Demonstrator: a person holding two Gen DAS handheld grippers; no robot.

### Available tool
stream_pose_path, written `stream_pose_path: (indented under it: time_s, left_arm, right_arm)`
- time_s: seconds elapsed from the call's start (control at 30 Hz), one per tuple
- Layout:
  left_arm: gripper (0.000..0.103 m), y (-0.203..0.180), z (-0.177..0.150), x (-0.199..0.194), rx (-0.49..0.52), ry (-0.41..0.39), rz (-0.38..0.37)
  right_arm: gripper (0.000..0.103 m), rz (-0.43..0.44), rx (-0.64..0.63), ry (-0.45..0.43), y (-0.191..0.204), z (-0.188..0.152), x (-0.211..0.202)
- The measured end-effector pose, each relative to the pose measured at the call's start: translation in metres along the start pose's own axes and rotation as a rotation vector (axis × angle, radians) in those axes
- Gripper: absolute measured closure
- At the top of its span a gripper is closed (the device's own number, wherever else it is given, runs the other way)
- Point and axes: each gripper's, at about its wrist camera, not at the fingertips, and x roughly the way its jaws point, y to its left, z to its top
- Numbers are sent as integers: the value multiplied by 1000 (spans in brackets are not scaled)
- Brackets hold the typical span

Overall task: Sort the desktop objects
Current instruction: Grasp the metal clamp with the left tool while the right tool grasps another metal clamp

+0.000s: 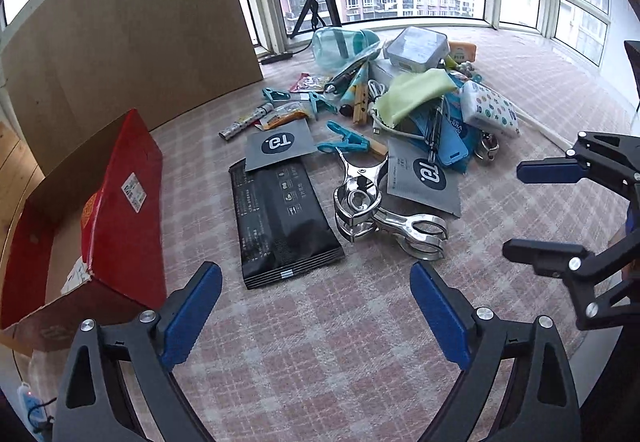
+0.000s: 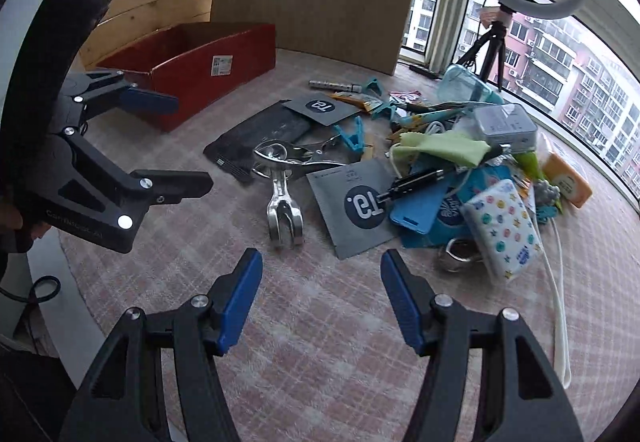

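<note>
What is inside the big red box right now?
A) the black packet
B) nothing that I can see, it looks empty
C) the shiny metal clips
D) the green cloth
B: the red box shows only its bare brown inside, while the metal clips, black packet and green cloth all lie out on the tablecloth.
</note>
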Motion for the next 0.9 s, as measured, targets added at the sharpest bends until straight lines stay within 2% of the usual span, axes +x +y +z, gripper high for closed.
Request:
stream_pose_path:
  time_s: [0.03, 0.1, 0.23, 0.43, 0.53, 0.63, 0.8, 0.9]
  left_arm:
    - [14, 2, 2, 5, -1, 4, -20]
    - [30, 6, 6, 14, -9, 22, -53]
    - [33, 11, 10, 32, -3, 52, -76]
    - [33, 3, 12, 38, 48, 58, -116]
    - [36, -3, 15, 41, 85, 64, -106]
    - [41, -5, 18, 43, 102, 73, -119]
    - [61, -5, 22, 44, 113, 80, -139]
    - [66, -5, 23, 43, 114, 81, -165]
  right_arm:
    - [42, 10, -5, 5, 1, 2, 5]
    - [43, 35, 2, 23, 1, 4, 15]
    - [48, 65, 13, 60, -2, 6, 32]
    - [49, 91, 10, 79, -3, 8, 45]
    - [58, 106, 9, 93, -3, 9, 52]
    - [61, 123, 23, 100, -5, 11, 58]
    - [61, 132, 17, 98, -5, 12, 60]
    - [66, 143, 25, 105, -6, 14, 63]
